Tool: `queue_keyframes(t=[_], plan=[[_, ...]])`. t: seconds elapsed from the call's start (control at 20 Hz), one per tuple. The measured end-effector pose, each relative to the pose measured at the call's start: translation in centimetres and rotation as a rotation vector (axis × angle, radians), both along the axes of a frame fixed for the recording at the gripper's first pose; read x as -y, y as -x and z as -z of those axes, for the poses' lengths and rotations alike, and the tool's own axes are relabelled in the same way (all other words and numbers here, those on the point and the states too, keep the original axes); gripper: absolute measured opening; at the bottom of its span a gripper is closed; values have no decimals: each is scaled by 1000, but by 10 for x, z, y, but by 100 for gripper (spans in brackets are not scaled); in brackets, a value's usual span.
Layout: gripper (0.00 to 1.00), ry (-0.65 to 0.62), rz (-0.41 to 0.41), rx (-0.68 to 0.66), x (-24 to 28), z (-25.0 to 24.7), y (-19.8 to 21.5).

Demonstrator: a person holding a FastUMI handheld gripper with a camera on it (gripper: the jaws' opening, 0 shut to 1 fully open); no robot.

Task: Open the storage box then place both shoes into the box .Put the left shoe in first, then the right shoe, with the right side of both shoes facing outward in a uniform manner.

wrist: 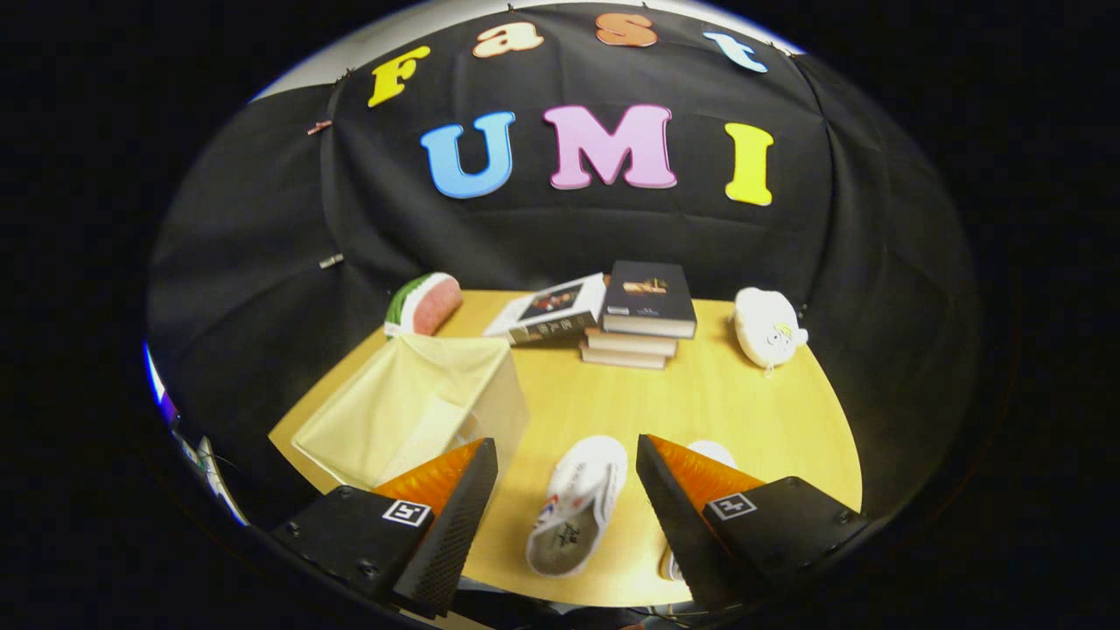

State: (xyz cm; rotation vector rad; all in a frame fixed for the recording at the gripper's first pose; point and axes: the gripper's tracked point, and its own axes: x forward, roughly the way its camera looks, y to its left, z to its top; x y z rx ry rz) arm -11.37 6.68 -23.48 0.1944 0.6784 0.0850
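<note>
My gripper (567,455) is open and hangs above the wooden table (744,411). A white shoe (579,503) lies on the table below the gap between the fingers, its toe pointing away from me and its opening toward me. A second white shoe (713,452) lies to its right, mostly hidden behind the right finger (678,490). The pale yellow storage box (411,407) stands to the left, just beyond the left finger (459,507); its translucent front and top face me. I cannot tell whether its lid is open.
A stack of books (646,315) with one book (551,308) leaning against it sits at the table's far side. A watermelon-slice plush (424,304) lies behind the box. A white round plush (767,326) rests at the far right. Black cloth walls enclose the table.
</note>
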Motion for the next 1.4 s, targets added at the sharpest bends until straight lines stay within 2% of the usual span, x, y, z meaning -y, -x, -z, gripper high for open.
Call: queue_keyframes(t=[0.1,0.35,0.5,0.7,0.8,0.95,1.05,1.25,1.4], plan=[[98,29,-5,-66,4,31,18],[99,60,-22,-178,1,96,31],[97,109,-25,-232,6,133,26],[87,122,31,-250,12,159,4],[80,110,54,-242,11,165,-7],[38,56,44,-263,-5,173,-13],[10,48,76,-259,-3,171,-17],[6,-43,125,-314,-5,159,-14],[6,-37,122,-293,-2,135,-10]])
